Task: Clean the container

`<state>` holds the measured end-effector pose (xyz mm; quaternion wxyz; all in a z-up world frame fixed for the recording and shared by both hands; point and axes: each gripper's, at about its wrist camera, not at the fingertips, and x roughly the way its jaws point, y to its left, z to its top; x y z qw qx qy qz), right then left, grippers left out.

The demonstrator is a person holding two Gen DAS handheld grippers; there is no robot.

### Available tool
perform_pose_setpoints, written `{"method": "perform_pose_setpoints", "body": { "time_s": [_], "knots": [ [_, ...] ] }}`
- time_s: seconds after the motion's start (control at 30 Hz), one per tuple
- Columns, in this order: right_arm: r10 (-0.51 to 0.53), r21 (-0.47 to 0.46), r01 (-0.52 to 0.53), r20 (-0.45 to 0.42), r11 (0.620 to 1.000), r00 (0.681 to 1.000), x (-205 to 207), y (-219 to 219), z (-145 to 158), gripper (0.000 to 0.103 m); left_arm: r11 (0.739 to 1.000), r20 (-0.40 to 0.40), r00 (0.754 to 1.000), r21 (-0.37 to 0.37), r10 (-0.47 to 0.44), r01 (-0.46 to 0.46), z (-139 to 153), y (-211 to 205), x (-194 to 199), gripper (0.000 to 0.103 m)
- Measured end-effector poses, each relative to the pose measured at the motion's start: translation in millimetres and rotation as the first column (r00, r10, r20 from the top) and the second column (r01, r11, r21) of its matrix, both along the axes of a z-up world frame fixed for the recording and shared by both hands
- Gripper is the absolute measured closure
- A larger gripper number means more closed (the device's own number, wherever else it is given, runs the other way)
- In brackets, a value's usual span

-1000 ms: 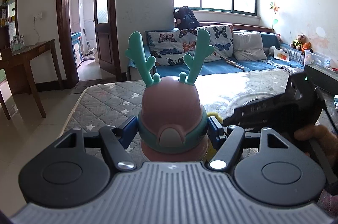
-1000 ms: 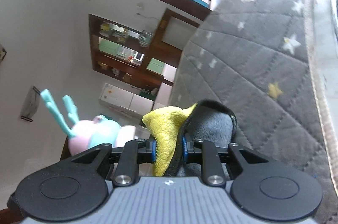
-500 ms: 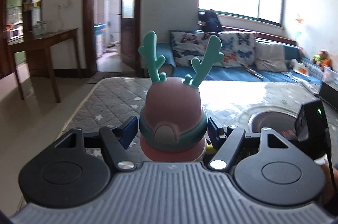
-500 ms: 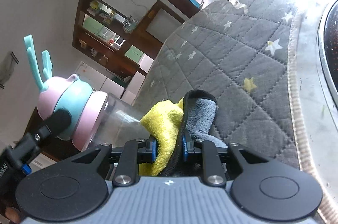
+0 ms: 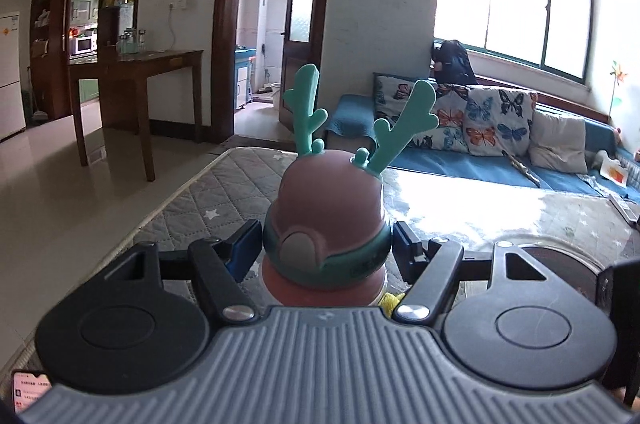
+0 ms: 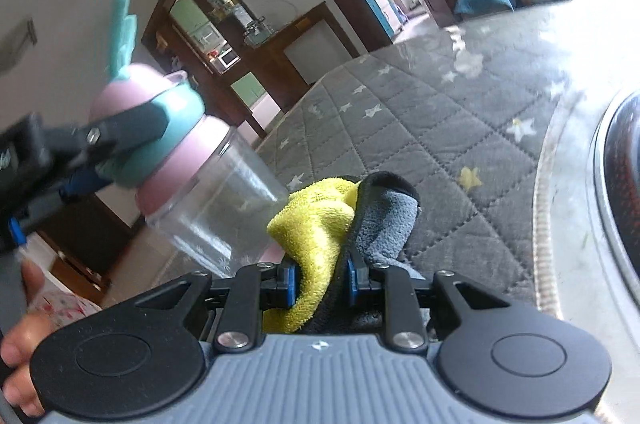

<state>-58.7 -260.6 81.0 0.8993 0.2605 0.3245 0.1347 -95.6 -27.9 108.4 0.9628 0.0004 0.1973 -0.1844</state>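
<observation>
Container (image 6: 208,184) is off the quilted table (image 6: 420,128), tilted, left gripper (image 5: 326,252) clamped on its teal lid band while closing slightly, right gripper (image 6: 320,282) angled down beside it, pinching yellow-grey cloth (image 6: 320,224), jaws easing open

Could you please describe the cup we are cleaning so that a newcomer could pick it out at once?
Look above the grey star-patterned quilt on the table. The cup is held tilted off it by the left gripper, whose jaws clamp its teal band. It has a clear body and a pink domed lid with two teal antlers, unlike the yellow-and-grey cloth beside it.
</observation>
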Motion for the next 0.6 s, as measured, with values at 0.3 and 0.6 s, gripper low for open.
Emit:
{"method": "perform_pose_setpoints", "body": {
  "time_s": [0.3,0.6],
  "knots": [
    [-0.017,-0.063,0.019,0.026,0.998,1.000,-28,5,16,0.058,0.999,-0.011,1.000,-0.042,-0.012,0.012,-4,13,4,0.034],
    [-0.012,-0.041,0.016,0.096,0.999,0.995,-41,8,22,0.080,0.996,-0.038,0.999,-0.080,-0.030,0.026,-5,18,11,0.034]
  ]
}}
